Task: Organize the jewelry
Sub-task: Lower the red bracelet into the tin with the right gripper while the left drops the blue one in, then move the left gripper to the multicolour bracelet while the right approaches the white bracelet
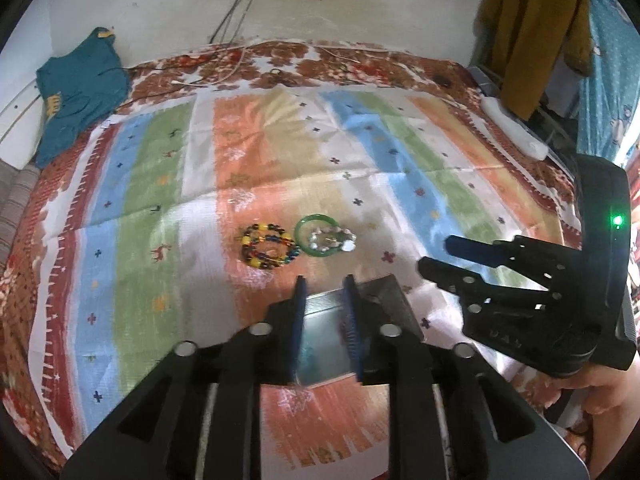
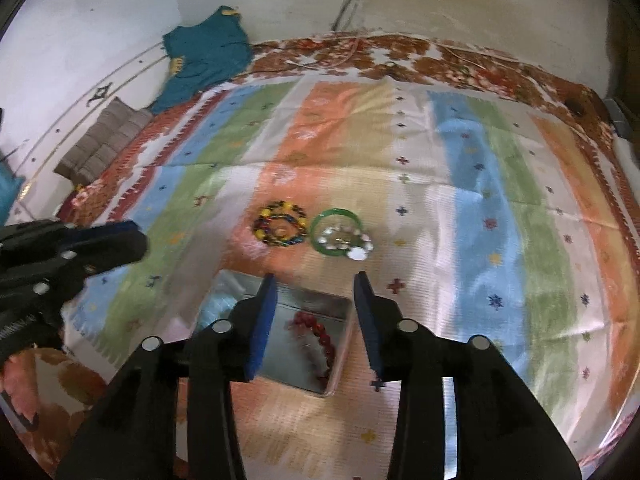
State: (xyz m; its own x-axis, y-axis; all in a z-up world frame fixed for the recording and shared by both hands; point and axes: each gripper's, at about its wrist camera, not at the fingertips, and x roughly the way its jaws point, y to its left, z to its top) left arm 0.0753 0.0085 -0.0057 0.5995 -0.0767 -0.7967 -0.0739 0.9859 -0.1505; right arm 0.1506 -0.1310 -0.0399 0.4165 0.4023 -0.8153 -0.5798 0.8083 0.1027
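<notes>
A metal tin [image 2: 340,312] lies on the striped cloth and holds a red bead bracelet [image 2: 320,334]. Beyond it lie a multicoloured bead bracelet [image 2: 281,224], a green bangle [image 2: 336,232] and a white stone bracelet [image 2: 352,246] inside the bangle. My right gripper [image 2: 316,284] is open and empty above the tin. My left gripper [image 1: 324,284] is open and empty over the tin [image 1: 394,292]. The beads [image 1: 267,246] and the bangle [image 1: 320,236] also show in the left wrist view, with the right gripper [image 1: 434,254] at the right.
The striped cloth [image 1: 200,184] covers a bed against a white wall. A teal garment [image 1: 76,92] lies at the far left, cables [image 1: 236,12] hang at the back, a mustard garment [image 1: 532,36] hangs at the right. The left gripper [image 2: 136,244] shows at the left in the right wrist view.
</notes>
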